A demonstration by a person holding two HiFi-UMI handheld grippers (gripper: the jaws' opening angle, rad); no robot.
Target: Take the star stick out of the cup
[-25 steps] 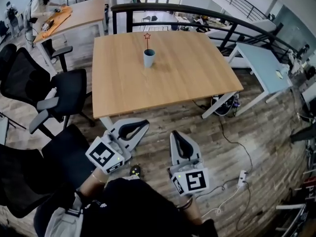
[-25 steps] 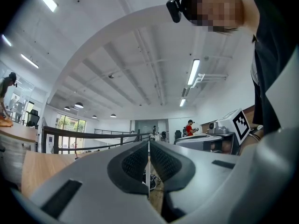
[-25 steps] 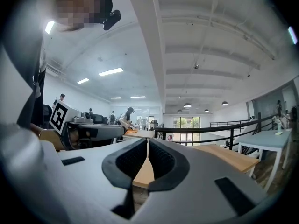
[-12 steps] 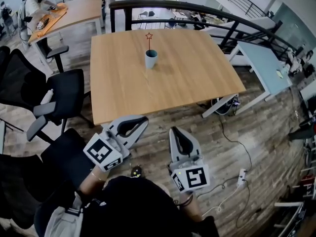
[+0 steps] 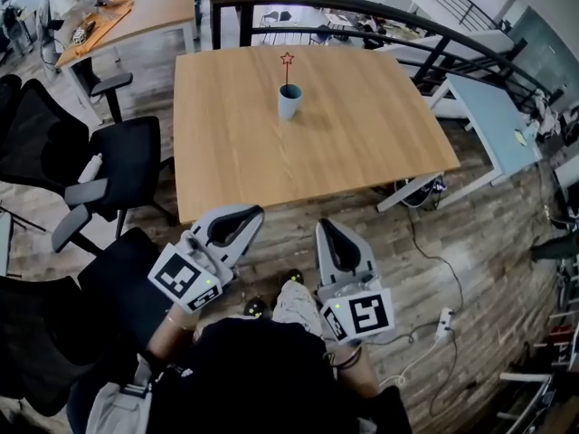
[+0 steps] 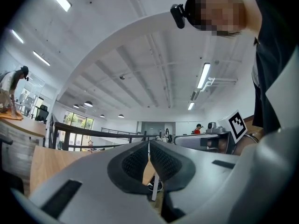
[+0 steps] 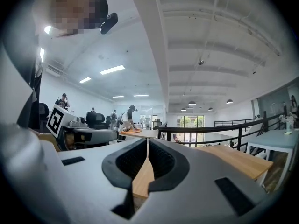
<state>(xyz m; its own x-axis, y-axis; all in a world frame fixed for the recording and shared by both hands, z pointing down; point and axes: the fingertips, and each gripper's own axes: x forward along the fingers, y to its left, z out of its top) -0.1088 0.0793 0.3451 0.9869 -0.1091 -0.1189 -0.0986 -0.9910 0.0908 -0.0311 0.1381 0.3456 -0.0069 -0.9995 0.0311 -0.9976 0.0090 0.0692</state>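
Observation:
A light blue cup (image 5: 289, 102) stands upright toward the far side of the wooden table (image 5: 235, 143). The star stick (image 5: 288, 61), a thin rod with a red star outline on top, rises from it. Both grippers are held low over the floor, short of the table's near edge and well away from the cup. The left gripper (image 5: 253, 212) is shut with nothing between its pads, as its own view shows (image 6: 149, 146). The right gripper (image 5: 324, 225) is shut too and holds nothing (image 7: 147, 143). A tiny red star (image 6: 90, 143) shows far off in the left gripper view.
Black office chairs (image 5: 118, 156) crowd the table's left side. A dark railing (image 5: 380, 12) runs behind the table and a white table (image 5: 488, 111) stands to its right. Cables and a power strip (image 5: 443, 319) lie on the wood floor at right.
The head view has shifted, so the table and cup sit slightly more to the right. Both grippers stay shut and low before the table. A trouser leg now shows between them.

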